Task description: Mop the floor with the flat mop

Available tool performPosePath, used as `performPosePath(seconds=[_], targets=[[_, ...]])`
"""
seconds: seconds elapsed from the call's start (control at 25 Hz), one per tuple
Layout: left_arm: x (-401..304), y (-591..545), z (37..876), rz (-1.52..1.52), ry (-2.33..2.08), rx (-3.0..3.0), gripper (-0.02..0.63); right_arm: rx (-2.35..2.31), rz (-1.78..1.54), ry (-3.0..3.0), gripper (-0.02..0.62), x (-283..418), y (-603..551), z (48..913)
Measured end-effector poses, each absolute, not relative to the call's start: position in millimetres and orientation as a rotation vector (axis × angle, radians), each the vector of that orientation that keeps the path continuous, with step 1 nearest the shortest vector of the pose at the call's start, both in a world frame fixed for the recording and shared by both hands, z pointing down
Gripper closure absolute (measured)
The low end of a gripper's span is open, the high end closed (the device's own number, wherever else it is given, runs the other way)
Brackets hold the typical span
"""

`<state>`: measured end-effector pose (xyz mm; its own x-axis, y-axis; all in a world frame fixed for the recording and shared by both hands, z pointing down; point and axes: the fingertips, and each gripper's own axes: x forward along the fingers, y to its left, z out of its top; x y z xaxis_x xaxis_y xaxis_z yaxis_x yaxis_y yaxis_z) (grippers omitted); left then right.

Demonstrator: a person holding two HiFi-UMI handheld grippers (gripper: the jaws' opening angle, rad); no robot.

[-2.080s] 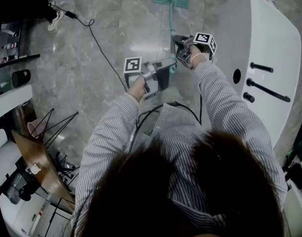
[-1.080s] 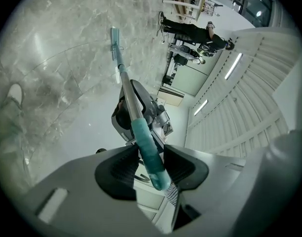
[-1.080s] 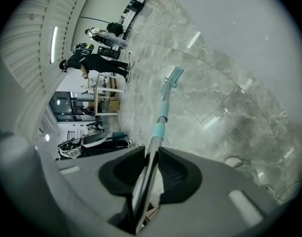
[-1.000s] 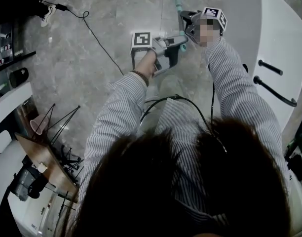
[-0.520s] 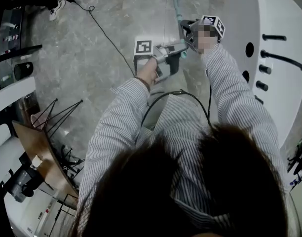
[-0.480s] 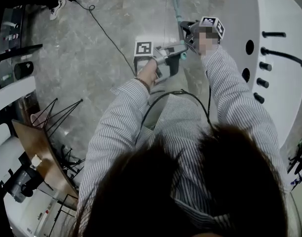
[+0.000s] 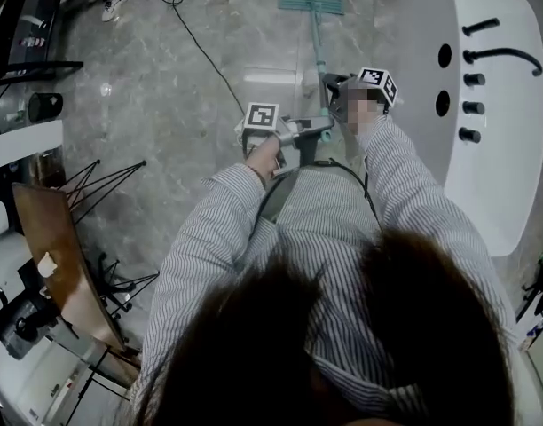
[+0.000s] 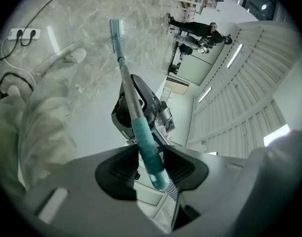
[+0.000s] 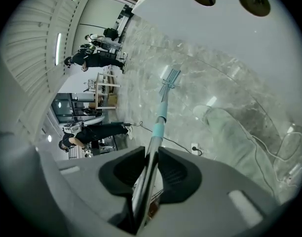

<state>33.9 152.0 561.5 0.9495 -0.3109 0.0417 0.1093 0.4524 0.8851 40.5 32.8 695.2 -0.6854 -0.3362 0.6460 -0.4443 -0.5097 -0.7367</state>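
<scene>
Right, I have both grippers on the flat mop (image 7: pixel 318 47). My left gripper (image 8: pixel 152 168) is clamped on the teal grip (image 8: pixel 147 149) at the top end of the handle. Its two dark pads press against either side, and the rounded tip of the grip pokes just past them toward the camera. My right gripper (image 9: pixel 147 177) is closed round the bare metal pole (image 9: pixel 153 152) a little further down, jaws tight on it with no gap that I can see. In the head view the two grippers sit close together out in front of my chest, the right one ahead of the left, at the ends of my striped sleeves (image 7: pixel 209 238). The pole runs away from me to the mop head (image 7: pixel 310 3), which lies flat on the grey marble floor (image 7: pixel 165 122), set crosswise to the pole. A curved white unit (image 7: pixel 493 176) with round black holes and black handles stands to the right of the mop, apart from it. A black cable (image 7: pixel 199 50) trails over the floor to the left, not touching the mop head. A brown wooden board (image 7: pixel 54 247) on thin black legs stands at my lower left. In the right gripper view, people (image 9: pixel 94 58) stand far off across the room.
</scene>
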Motion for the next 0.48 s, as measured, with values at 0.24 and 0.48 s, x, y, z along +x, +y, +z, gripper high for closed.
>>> performPosePath(seconds=[0.24,0.48], targets=[[29,223,535,-0.248,-0.175,1.05,0.445,1.194,2.39,-1.488,0.511,36,108,671],[5,296,511,-0.242,-0.102,1.033,0.443,1.144,2.36,-1.516,0.511,15,184,652]])
